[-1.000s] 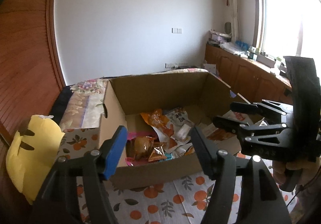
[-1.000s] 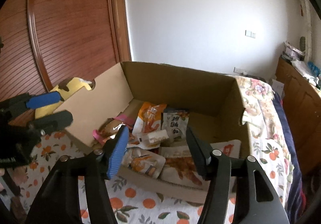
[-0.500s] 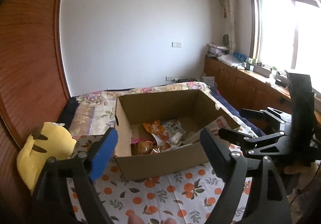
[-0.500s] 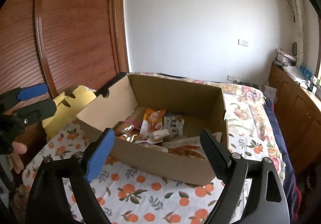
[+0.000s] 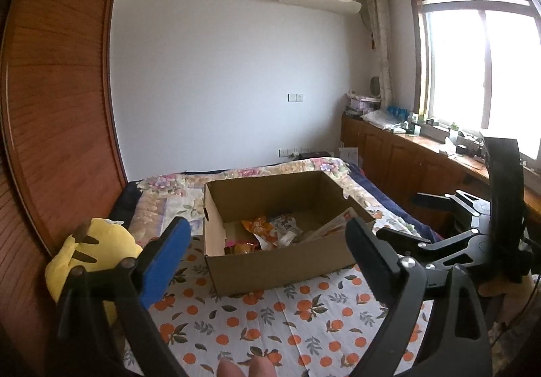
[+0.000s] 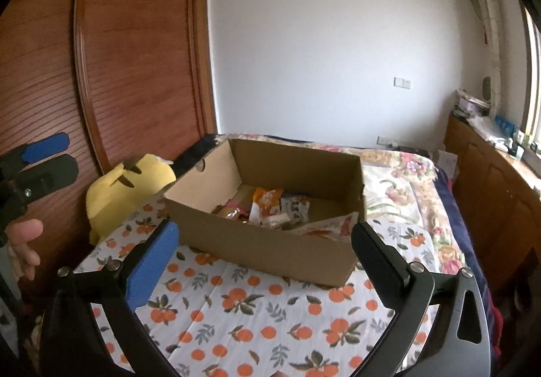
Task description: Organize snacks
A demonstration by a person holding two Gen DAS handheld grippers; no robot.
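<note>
1. A big bed (image 6: 389, 187) fills the room. A white sheet with oranges on it (image 6: 257, 319) covers the near part, and a flowery blanket (image 6: 402, 171) covers the far part.
2. A brown cardboard box (image 6: 270, 245) sits on the orange sheet. Its top is open.
3. The snacks are inside the box, on its floor. An orange bag (image 6: 267, 199) and a white bag with dark writing (image 6: 297, 206) lean near the middle. A bigger white and orange bag (image 6: 333, 226) lies by the right end. A pink and brown pack (image 6: 231, 209) lies by the left end.
4. A yellow plush toy (image 6: 125, 187) sits on the bed just left of the box.
5. The right gripper (image 6: 262, 243) is held above the sheet in front of the box. Its jaws are wide apart and have just been opening. Nothing is between them.
6. The left gripper (image 5: 263, 235) is also in front of the box. Its jaws are wide and have just been opening, with nothing in them.
7. A hand (image 6: 23, 243) shows at the left edge of the right view, but most of it is cut off.
8. The near wall of the box hides the bottom of the snacks, so I cannot count them all.
9. The writing on the bags is too small to read.
</note>
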